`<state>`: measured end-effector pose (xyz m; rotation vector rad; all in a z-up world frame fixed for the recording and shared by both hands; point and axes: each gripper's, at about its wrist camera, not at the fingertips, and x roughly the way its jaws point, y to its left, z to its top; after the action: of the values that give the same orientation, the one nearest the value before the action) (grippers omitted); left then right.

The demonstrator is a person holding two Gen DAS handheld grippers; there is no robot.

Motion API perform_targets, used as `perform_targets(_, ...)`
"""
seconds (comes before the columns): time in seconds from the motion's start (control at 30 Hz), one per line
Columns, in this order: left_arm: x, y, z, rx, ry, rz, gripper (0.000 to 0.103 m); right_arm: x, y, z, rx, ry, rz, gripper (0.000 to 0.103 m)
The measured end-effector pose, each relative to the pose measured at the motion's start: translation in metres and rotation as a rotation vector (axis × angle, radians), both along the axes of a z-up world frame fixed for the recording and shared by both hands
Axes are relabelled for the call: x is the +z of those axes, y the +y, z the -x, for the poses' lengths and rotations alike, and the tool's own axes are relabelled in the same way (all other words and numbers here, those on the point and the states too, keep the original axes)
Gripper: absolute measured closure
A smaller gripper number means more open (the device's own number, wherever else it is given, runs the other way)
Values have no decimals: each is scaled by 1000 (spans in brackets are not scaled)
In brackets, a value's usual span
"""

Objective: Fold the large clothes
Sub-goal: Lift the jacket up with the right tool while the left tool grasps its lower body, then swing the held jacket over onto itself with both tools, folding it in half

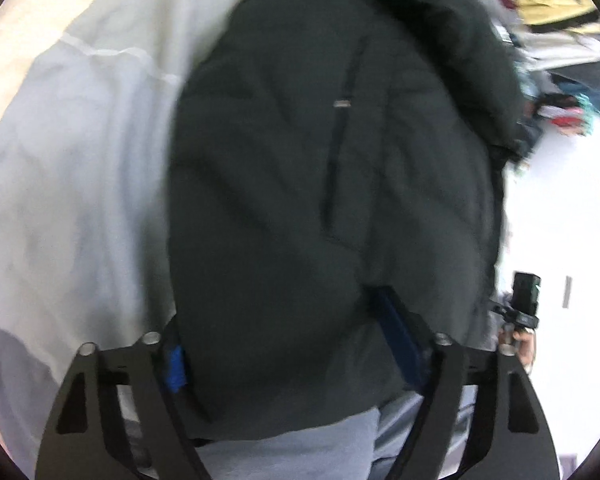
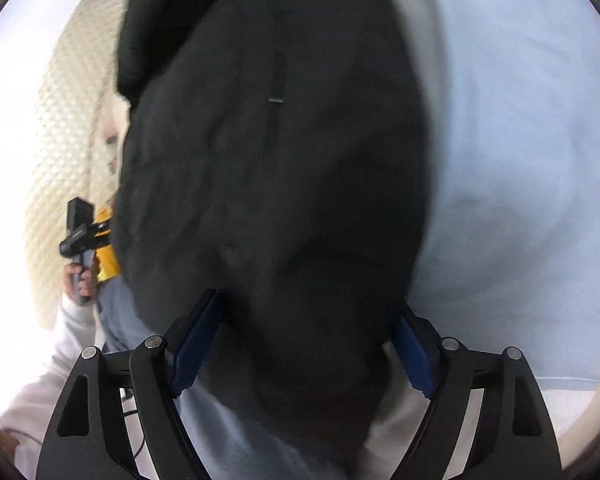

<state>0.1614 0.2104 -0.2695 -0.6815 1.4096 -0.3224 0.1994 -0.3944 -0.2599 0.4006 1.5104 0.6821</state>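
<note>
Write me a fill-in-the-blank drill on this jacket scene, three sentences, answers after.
1. The jacket between the left gripper's fingers is dark ____ in colour.
2. The jacket lies on a pale ____.
3. The pads on the right gripper's fingers are ____ in colour.

Missing words: green; sheet; blue

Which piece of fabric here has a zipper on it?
The dark padded jacket, lying on the pale sheet. A dark zipper line with a small metal pull runs down it; the sheet is plain.
</note>
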Motion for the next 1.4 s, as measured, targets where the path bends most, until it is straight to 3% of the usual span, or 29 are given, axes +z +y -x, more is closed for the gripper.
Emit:
perform_targets(0.27, 10, 15, 14, 33, -87, 167, 47, 20, 4, 11, 36, -74, -89, 21)
perform_targets(0.43, 21, 15, 16, -5, -162, 287, 47, 35, 18, 16, 74, -136, -113, 21)
perform_targets(0.53, 12, 12, 14, 20, -118, 267, 47, 17, 21, 9, 72, -94, -62, 21)
perform_targets(0.63, -4, 13, 9, 56, -23, 226, 47, -24, 20, -1, 59, 17, 25, 21)
perform_targets(0.73, -8, 8, 5, 22, 17, 160, 45, -42, 23, -7, 59, 62, -5, 21)
perform_targets(0.87, -1, -6, 1, -35, -18, 148, 32, -16, 48, -2, 168, -18, -69, 22)
perform_targets(0.97, 9, -10, 4, -49, -67, 160, 32, 14, 71, 10, 266, -110, -90, 24)
perform_targets(1.03, 13, -13, 8, -56, -90, 158, 32, 15, 82, 10, 283, -111, -50, 24)
perform_targets(1.1, 13, -21, 10, -66, -93, 135, 32, -3, 85, 7, 278, -57, 23, 29)
perform_targets(1.17, 14, -29, 6, -72, -101, 92, 41, -12, 85, 1, 252, -36, 65, 55)
perform_targets(1.2, 16, -32, 6, -78, -105, 69, 45, -11, 85, 0, 239, -50, 78, 62)
perform_targets(1.27, 19, -33, 8, -79, -119, 50, 61, 0, 84, -3, 230, -111, 64, 87)
perform_targets(1.4, 37, -31, 9, -26, -147, 48, 85, 45, 79, -2, 164, -283, 30, 95)
